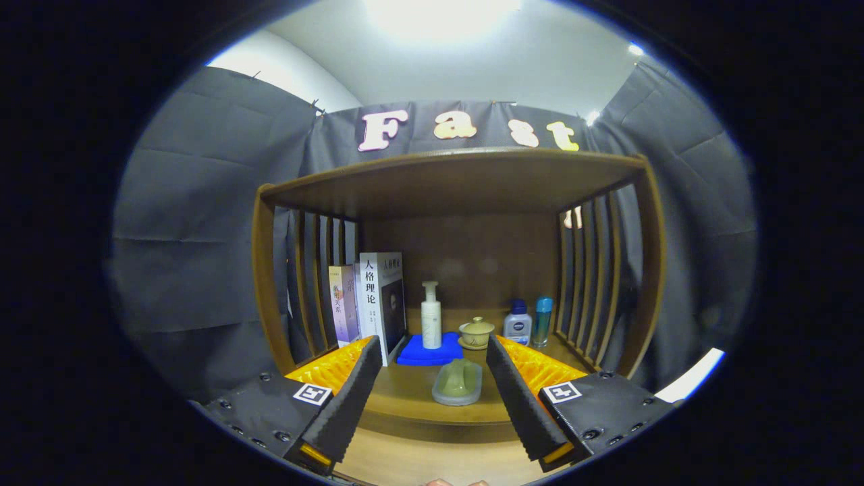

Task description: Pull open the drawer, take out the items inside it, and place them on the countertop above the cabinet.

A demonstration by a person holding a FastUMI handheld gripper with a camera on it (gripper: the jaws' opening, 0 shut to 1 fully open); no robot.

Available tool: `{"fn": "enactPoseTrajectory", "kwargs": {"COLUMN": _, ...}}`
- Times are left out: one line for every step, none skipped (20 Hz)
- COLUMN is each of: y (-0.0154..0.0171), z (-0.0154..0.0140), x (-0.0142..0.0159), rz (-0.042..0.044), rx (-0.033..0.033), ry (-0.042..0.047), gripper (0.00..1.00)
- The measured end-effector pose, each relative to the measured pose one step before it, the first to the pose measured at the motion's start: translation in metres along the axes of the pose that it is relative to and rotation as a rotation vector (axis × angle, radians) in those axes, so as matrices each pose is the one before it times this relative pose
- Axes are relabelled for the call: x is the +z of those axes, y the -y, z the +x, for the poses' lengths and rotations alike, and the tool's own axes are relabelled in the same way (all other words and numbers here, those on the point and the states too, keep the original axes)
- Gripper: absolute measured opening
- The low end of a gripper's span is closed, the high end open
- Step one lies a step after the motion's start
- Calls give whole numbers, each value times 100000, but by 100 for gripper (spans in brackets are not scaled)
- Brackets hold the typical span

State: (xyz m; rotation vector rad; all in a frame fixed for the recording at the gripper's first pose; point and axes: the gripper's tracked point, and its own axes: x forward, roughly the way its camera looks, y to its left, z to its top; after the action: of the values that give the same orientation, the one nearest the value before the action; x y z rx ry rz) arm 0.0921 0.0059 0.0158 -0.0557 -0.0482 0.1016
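My gripper (432, 378) is spread wide, its two fingers well apart and holding nothing; neither finger touches any object. Between the fingers, just ahead of their tips, lies a pale green soap dish (457, 383) on the wooden countertop (405, 395). Its long axis runs roughly across my line of sight, a little skewed, with a rounded green lump resting in it.

Just beyond the dish, a folded blue cloth (430, 353) lies flat on the countertop, and a white pump bottle (430, 317) stands upright on it, nozzle pointing to the left. To the right of the cloth sits a small yellowish lidded cup (476, 332) on its saucer. Further right, near the slatted side of the shelf unit (594, 270), stand a white bottle with a blue cap (518, 322) and, just beside it, a slim blue bottle (543, 320), both upright.

On the left, beyond my left finger, two books (368, 304) stand upright with their spines facing me, leaning against the left slats.

The wooden front edge below the countertop (432, 425) runs between my fingers; I cannot make out a drawer front or handle from here. The grey cloth wall (196, 223) surrounds the shelf unit.
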Motion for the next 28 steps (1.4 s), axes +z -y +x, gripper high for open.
{"fn": "enactPoseTrajectory", "kwargs": {"y": 359, "z": -1223, "x": -769, "rz": -2489, "rx": -1309, "ry": 61, "gripper": 98}}
{"fn": "enactPoseTrajectory", "kwargs": {"y": 293, "z": -1110, "x": -1302, "rz": -1353, "rx": -1252, "ry": -1017, "gripper": 98}}
{"fn": "enactPoseTrajectory", "kwargs": {"y": -246, "z": -1089, "x": -1075, "rz": -199, "rx": -44, "ry": -1216, "gripper": 98}}
{"fn": "enactPoseTrajectory", "kwargs": {"y": -238, "z": -1181, "x": -1169, "rz": 515, "rx": -57, "ry": -841, "gripper": 98}}
{"fn": "enactPoseTrajectory", "kwargs": {"y": -148, "z": -964, "x": -1020, "rz": 468, "rx": -445, "ry": -823, "gripper": 98}}
{"fn": "enactPoseTrajectory", "kwargs": {"y": -215, "z": -936, "x": -980, "rz": 296, "rx": -678, "ry": -196, "gripper": 98}}
{"fn": "enactPoseTrajectory", "kwargs": {"y": -102, "z": -888, "x": -969, "rz": 214, "rx": -1232, "ry": -913, "gripper": 98}}
{"fn": "enactPoseTrajectory", "kwargs": {"y": -302, "z": -723, "x": -1081, "rz": -29, "rx": -388, "ry": -1407, "gripper": 98}}
{"fn": "enactPoseTrajectory", "kwargs": {"y": -464, "z": -675, "x": -954, "rz": -373, "rx": 337, "ry": -1714, "gripper": 98}}
{"fn": "enactPoseTrajectory", "kwargs": {"y": -390, "z": -508, "x": -924, "rz": -522, "rx": 93, "ry": -1970, "gripper": 98}}
{"fn": "enactPoseTrajectory", "kwargs": {"y": -292, "z": -373, "x": -709, "rz": -892, "rx": 235, "ry": -950, "gripper": 98}}
{"fn": "enactPoseTrajectory", "kwargs": {"y": -115, "z": -417, "x": -671, "rz": -985, "rx": -483, "ry": -1050, "gripper": 98}}
{"fn": "enactPoseTrajectory", "kwargs": {"y": -58, "z": -466, "x": -806, "rz": -159, "rx": -834, "ry": -1036, "gripper": 98}}
{"fn": "enactPoseTrajectory", "kwargs": {"y": -216, "z": -541, "x": -927, "rz": 691, "rx": -474, "ry": -1469, "gripper": 100}}
{"fn": "enactPoseTrajectory", "kwargs": {"y": -553, "z": -413, "x": -736, "rz": 232, "rx": 618, "ry": -780, "gripper": 100}}
{"fn": "enactPoseTrajectory", "kwargs": {"y": -333, "z": -351, "x": -686, "rz": -710, "rx": 187, "ry": -48, "gripper": 100}}
{"fn": "enactPoseTrajectory", "kwargs": {"y": 135, "z": -187, "x": -680, "rz": -1547, "rx": -983, "ry": -246, "gripper": 100}}
{"fn": "enactPoseTrajectory", "kwargs": {"y": 64, "z": -86, "x": -773, "rz": -1800, "rx": -1216, "ry": -837, "gripper": 100}}
{"fn": "enactPoseTrajectory", "kwargs": {"y": -229, "z": 12, "x": -1046, "rz": -1271, "rx": -599, "ry": -2202, "gripper": 100}}
{"fn": "enactPoseTrajectory", "kwargs": {"y": -332, "z": 34, "x": -910, "rz": -564, "rx": 330, "ry": -2274, "gripper": 100}}
{"fn": "enactPoseTrajectory", "kwargs": {"y": -364, "z": 173, "x": -834, "rz": -213, "rx": 451, "ry": -2261, "gripper": 100}}
{"fn": "enactPoseTrajectory", "kwargs": {"y": -242, "z": 188, "x": -741, "rz": -394, "rx": 501, "ry": -1751, "gripper": 100}}
{"fn": "enactPoseTrajectory", "kwargs": {"y": 9, "z": 180, "x": -515, "rz": -973, "rx": -226, "ry": -1075, "gripper": 100}}
{"fn": "enactPoseTrajectory", "kwargs": {"y": 31, "z": 215, "x": -496, "rz": -1529, "rx": -540, "ry": -923, "gripper": 100}}
{"fn": "enactPoseTrajectory", "kwargs": {"y": -42, "z": 160, "x": -462, "rz": -1582, "rx": -375, "ry": -627, "gripper": 100}}
{"fn": "enactPoseTrajectory", "kwargs": {"y": -39, "z": 227, "x": -359, "rz": -1246, "rx": -568, "ry": -789, "gripper": 100}}
{"fn": "enactPoseTrajectory", "kwargs": {"y": 44, "z": 199, "x": -197, "rz": -566, "rx": -428, "ry": -368, "gripper": 100}}
{"fn": "enactPoseTrajectory", "kwargs": {"y": -83, "z": 164, "x": -212, "rz": -201, "rx": -381, "ry": -378, "gripper": 100}}
